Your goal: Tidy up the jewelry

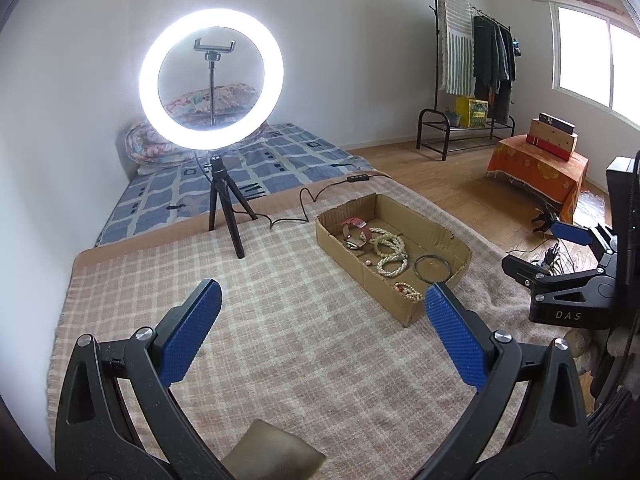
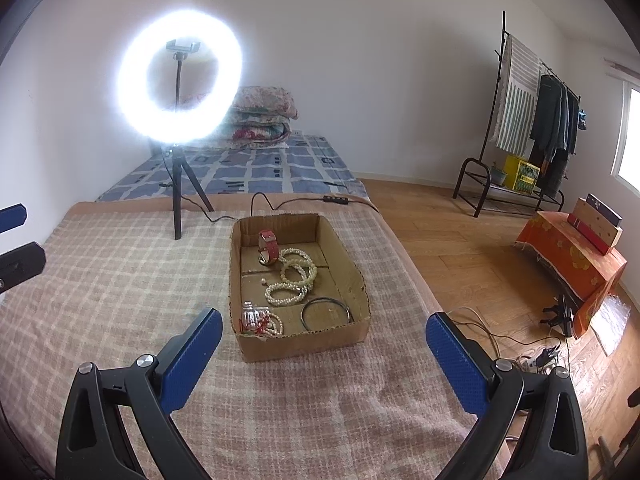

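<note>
A shallow cardboard tray [image 1: 438, 236] [image 2: 352, 276] sits on the checked blanket. In it lie a red-strapped watch [image 1: 354, 232] [image 2: 267, 245], pearl bracelets [image 1: 390, 254] [image 2: 294, 276], a dark bangle [image 1: 432, 267] [image 2: 326, 313] and a small beaded piece with red bits [image 1: 408, 291] [image 2: 260, 322]. My left gripper [image 1: 322, 334] is open and empty above the blanket, short of the tray's near left corner. My right gripper [image 2: 324, 364] is open and empty just in front of the tray's near wall; it also shows at the right edge of the left wrist view [image 1: 560, 256].
A lit ring light on a small tripod [image 1: 224, 208] [image 2: 178, 200] stands behind the tray, its cable [image 1: 304, 204] running along the blanket's far edge. A small tan cushion [image 1: 272, 452] lies under my left gripper. Wooden floor with cables [image 2: 532, 352] lies right.
</note>
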Action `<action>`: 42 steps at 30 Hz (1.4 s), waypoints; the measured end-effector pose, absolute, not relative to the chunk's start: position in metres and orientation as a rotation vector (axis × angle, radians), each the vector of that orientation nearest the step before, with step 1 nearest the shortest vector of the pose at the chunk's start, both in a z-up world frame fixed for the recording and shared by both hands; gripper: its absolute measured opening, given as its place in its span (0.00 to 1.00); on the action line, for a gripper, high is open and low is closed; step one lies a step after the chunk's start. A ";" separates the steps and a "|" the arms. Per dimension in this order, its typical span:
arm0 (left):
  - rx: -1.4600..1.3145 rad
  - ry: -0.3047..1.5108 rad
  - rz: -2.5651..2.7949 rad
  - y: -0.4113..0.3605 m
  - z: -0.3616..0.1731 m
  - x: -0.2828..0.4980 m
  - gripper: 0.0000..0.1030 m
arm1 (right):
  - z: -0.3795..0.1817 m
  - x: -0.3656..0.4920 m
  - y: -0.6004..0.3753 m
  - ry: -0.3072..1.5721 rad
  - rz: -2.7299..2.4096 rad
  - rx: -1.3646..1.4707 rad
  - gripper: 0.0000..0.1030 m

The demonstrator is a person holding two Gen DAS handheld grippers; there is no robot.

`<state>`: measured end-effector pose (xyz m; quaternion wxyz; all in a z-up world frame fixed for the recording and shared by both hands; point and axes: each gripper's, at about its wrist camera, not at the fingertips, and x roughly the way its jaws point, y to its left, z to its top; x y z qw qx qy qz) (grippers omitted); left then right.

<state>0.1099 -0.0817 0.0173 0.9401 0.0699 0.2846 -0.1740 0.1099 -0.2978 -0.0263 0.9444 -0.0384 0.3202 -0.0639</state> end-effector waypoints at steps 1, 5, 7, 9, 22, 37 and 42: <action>0.141 0.587 -0.346 -0.078 0.015 0.112 1.00 | -0.031 0.113 -0.302 0.672 -0.143 -0.068 1.00; 0.108 0.608 -0.319 -0.065 0.014 0.116 1.00 | -0.049 0.121 -0.321 0.740 -0.204 -0.012 1.00; 0.095 0.605 -0.312 -0.060 0.016 0.116 1.00 | -0.056 0.123 -0.331 0.773 -0.229 0.031 1.00; 0.091 0.594 -0.304 -0.057 0.020 0.114 1.00 | -0.060 0.123 -0.341 0.795 -0.247 0.084 1.00; 0.069 0.620 -0.309 -0.059 0.022 0.114 1.00 | -0.057 0.121 -0.338 0.774 -0.275 0.050 1.00; 0.073 0.624 -0.317 -0.060 0.021 0.113 1.00 | -0.055 0.123 -0.332 0.762 -0.268 0.032 1.00; 0.101 0.622 -0.338 -0.070 0.020 0.107 1.00 | -0.053 0.120 -0.330 0.745 -0.275 0.034 1.00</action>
